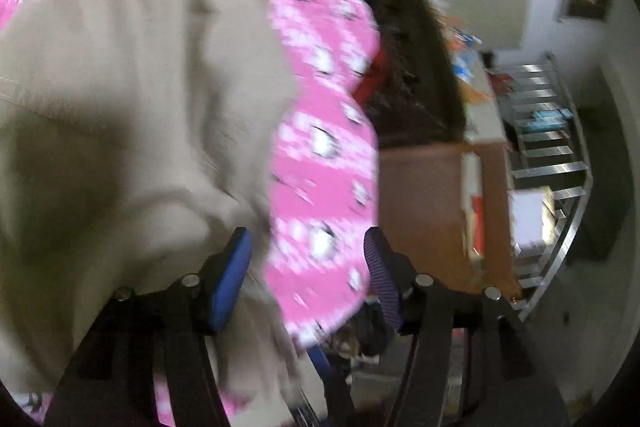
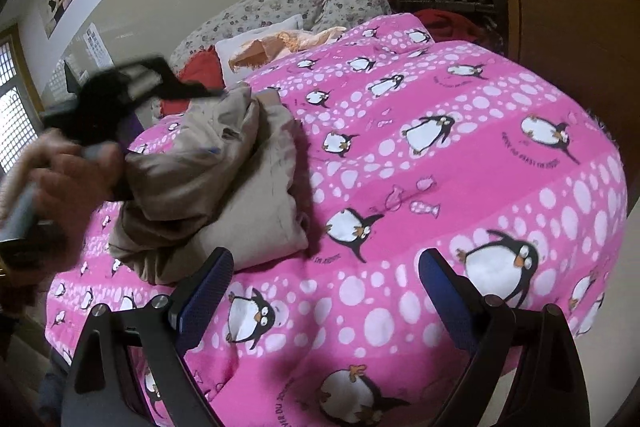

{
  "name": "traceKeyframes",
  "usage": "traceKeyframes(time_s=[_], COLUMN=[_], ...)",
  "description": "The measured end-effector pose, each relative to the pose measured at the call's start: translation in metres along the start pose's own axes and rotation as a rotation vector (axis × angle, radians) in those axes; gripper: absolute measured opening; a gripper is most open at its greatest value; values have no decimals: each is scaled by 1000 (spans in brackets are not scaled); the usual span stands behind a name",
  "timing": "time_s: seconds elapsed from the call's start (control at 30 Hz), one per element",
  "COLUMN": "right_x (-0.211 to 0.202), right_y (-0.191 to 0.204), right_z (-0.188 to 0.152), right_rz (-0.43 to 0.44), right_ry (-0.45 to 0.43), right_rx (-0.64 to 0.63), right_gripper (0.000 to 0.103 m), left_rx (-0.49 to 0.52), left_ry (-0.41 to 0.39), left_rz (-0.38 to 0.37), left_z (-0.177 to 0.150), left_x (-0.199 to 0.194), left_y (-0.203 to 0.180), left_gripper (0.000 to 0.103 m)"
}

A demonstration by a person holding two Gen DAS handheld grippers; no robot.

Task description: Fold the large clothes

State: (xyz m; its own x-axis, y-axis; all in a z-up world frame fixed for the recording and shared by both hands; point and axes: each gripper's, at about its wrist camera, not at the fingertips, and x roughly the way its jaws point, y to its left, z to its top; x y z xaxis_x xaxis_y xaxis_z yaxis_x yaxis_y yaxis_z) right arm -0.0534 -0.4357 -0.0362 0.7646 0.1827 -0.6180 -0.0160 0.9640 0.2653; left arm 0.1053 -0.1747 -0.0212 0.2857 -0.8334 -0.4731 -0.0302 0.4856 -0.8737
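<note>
So right up close in the right wrist view, the right gripper (image 2: 326, 291) has its blue-padded jaws spread wide with nothing between them, just hovering over the pink penguin duvet (image 2: 440, 187) that covers the bed. Totally released, not touching any fabric as far as I can see.

The left gripper (image 1: 308, 267) in its own view is partly open too. Its blue pads (image 1: 234, 279) sit apart, and a fold of the pink duvet edge shows in the gap, but that shot is badly blurred, so I can't tell whether the pads touch it. They don't look clamped on anything.

From the right view, the left gripper (image 2: 116, 99) shows up as a dark smear at about 10 o'clock, with the person's hand (image 2: 68, 179) wrapped around its grey handle at 9 o'clock, pointing over the beige garment (image 2: 208, 187). Whether it touches the cloth I can't make out.

That beige garment is the thing to fold: it lies bunched in a rumpled heap on the duvet, toward 9 o'clock from the middle, partly doubled over itself. In the left view it fills the whole 9 o'clock half.

Further back at 12 o'clock there's a white pillow (image 2: 256, 43) with an orange cloth (image 2: 280, 45) on it, then floral cushions (image 2: 280, 3) against the wall, and a wooden wardrobe (image 2: 568, 27) at 2 o'clock.
</note>
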Motion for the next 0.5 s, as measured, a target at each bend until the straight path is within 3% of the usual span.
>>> traceKeyframes(time_s=[0.13, 0.2, 0.3, 0.43, 0.47, 0.5], right_x=[1, 3, 5, 8, 7, 6], right_y=[-2, -3, -3, 8, 13, 19], right_z=[4, 7, 14, 33, 40, 48], right_rz=[-23, -33, -57, -107, -102, -83], right_ry=[11, 21, 29, 39, 32, 18], right_rx=[0, 11, 25, 31, 33, 33], right_gripper=[94, 94, 94, 89, 77, 56], left_rx=[156, 249, 288, 305, 322, 332], left_ry=[-45, -104, -129, -128, -130, -124], left_rz=[-44, 48, 180, 174, 170, 173], left_z=[-16, -19, -22, -32, -35, -38], left_x=[-55, -74, -83, -78, -78, -75], left_y=[-11, 0, 35, 60, 61, 61], left_gripper=[62, 64, 64, 64, 64, 64])
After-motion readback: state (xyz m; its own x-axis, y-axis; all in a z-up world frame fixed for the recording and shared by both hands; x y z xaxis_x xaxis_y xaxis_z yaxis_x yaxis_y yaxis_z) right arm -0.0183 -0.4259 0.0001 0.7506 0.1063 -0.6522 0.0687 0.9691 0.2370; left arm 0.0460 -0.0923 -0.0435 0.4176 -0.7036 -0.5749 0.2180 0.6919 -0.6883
